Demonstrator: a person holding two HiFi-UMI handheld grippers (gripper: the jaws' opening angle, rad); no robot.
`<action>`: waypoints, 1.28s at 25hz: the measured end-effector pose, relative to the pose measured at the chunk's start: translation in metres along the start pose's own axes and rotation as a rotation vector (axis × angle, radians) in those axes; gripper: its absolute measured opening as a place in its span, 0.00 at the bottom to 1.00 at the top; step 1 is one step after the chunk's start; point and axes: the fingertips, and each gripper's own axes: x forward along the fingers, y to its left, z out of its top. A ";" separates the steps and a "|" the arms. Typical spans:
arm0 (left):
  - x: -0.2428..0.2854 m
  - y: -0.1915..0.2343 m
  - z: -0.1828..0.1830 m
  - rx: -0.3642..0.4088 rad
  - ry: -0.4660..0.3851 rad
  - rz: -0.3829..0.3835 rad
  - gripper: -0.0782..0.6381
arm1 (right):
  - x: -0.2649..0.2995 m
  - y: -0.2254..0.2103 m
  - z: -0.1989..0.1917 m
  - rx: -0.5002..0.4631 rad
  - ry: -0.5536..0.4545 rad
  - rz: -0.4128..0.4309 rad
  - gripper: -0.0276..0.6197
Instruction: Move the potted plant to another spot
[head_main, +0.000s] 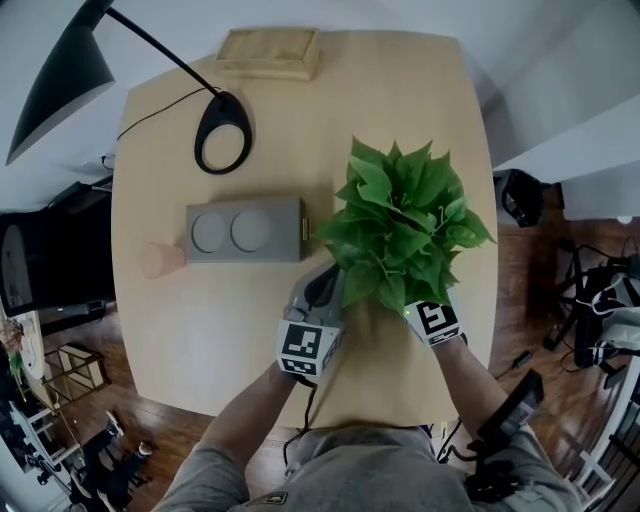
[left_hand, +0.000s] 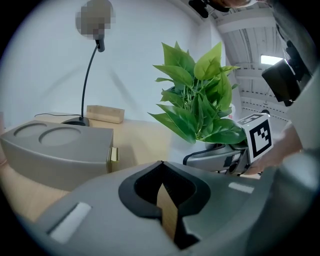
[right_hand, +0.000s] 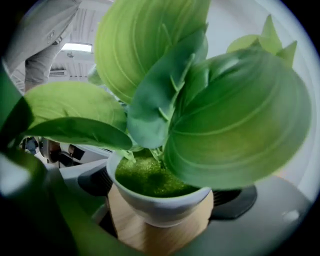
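The potted plant (head_main: 403, 222) stands on the wooden table (head_main: 200, 330), right of its middle; broad green leaves hide the pot in the head view. In the right gripper view its white pot (right_hand: 160, 202), topped with green moss, sits between the wide jaws of my right gripper (right_hand: 160, 220), which is open; I cannot tell whether the pads touch it. Only that gripper's marker cube shows below the leaves in the head view, where the right gripper (head_main: 435, 322) reaches under the foliage. My left gripper (head_main: 325, 285) lies just left of the plant, shut and empty (left_hand: 161, 165).
A grey box with two round recesses (head_main: 243, 230) lies left of the plant, a pale pink cup (head_main: 160, 260) beside it. A black desk lamp's base (head_main: 222, 132) and a wooden block (head_main: 268, 52) stand at the far side. The table's near edge is by my arms.
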 end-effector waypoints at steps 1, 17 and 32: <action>0.000 0.000 0.000 0.001 0.004 0.000 0.10 | 0.000 -0.002 0.001 -0.005 -0.004 -0.009 0.95; -0.009 -0.008 -0.002 0.034 0.002 0.000 0.10 | -0.009 0.002 0.000 0.023 -0.043 -0.003 0.87; 0.002 -0.010 0.011 0.054 -0.018 -0.036 0.10 | -0.014 0.005 0.002 0.033 -0.044 0.001 0.86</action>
